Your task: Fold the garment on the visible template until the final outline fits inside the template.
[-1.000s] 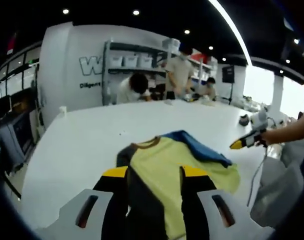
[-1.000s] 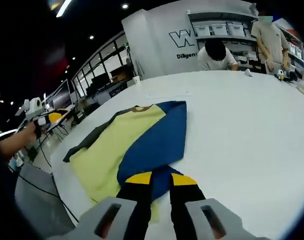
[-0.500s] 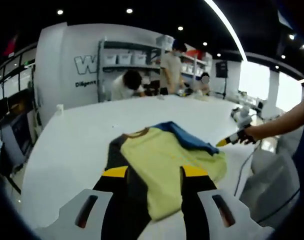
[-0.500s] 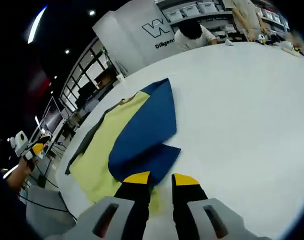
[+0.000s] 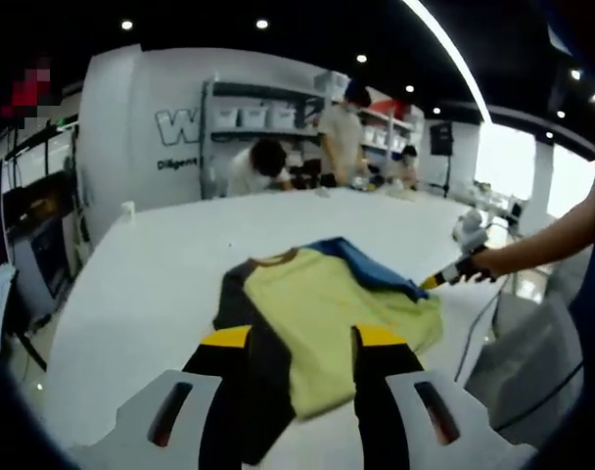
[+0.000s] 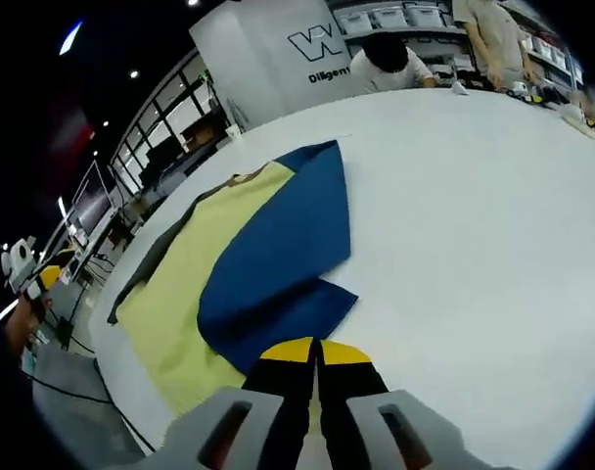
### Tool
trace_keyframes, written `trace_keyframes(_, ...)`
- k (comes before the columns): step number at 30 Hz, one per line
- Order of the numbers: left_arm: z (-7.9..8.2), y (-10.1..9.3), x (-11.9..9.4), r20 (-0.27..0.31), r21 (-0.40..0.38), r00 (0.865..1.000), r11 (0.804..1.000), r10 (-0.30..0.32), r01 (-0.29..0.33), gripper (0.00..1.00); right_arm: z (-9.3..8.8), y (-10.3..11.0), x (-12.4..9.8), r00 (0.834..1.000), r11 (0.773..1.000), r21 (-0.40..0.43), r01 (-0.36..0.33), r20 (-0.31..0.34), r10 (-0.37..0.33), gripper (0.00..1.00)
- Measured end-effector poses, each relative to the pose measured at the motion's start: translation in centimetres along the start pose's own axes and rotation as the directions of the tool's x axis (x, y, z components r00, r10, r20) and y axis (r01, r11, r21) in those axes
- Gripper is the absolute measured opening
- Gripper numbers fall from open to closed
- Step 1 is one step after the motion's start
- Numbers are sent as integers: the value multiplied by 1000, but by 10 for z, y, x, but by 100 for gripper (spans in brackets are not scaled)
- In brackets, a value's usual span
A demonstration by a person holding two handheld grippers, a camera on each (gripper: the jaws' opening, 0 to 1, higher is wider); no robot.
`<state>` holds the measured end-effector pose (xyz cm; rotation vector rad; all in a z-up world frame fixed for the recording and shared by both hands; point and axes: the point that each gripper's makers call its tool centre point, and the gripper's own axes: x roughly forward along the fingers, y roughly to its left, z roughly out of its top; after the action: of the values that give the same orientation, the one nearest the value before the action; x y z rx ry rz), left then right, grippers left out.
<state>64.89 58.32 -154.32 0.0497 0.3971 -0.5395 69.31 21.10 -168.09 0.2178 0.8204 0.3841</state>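
garment lay on the white table ahead of my left gripper, whose jaws stood apart with nothing between them. compared with a second ago the yellow body looked tidier, the dark sleeve along its left edge.

from my right gripper, the jaws had gone from apart to pressed together at the blue sleeve's edge, so i judged i had just pinched the garment for another fold. the blue sleeve lay folded across the yellow. i saw no template outline.
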Motion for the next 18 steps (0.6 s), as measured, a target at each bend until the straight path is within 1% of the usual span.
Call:
trace_keyframes(1, -2, 2, 0, -1, 3, 1000, 1000, 0, 0, 36, 0, 1, 0, 1000, 1000, -7, 5, 1, -5, 0)
trace_keyframes(3, -1, -2, -1, -3, 2, 1000, 1000, 0, 0, 36, 3, -1, -1, 1000, 1000, -7, 12, 7, -12, 0)
trace_keyframes(6, 3, -11, -2, 5, -1, 1000, 1000, 3, -3, 36, 10, -4, -6, 999, 999, 33, 10, 40, -12, 0)
trace_keyframes(10, 5, -16, -4, 12, -4, 1000, 1000, 6, -6, 36, 16, -7, -15, 998, 998, 58, 6, 63, -10, 0)
trace_keyframes(12, 4, -17, -4, 8, -4, 1000, 1000, 9, -9, 36, 17, -10, -15, 997, 996, 92, -10, 74, 3, 0)
trace_keyframes(13, 4, -18, -5, 8, -5, 1000, 1000, 11, -11, 36, 20, -13, -18, 996, 994, 108, -4, 88, -5, 0)
trace_keyframes(16, 4, -21, -5, 9, -10, 1000, 1000, 10, -10, 36, 24, -19, -26, 994, 995, 99, 17, 105, -27, 0)
trace_keyframes(18, 3, -22, -6, 2, -6, 1000, 1000, 9, -9, 36, 29, -19, -31, 992, 994, 106, 17, 122, -30, 0)
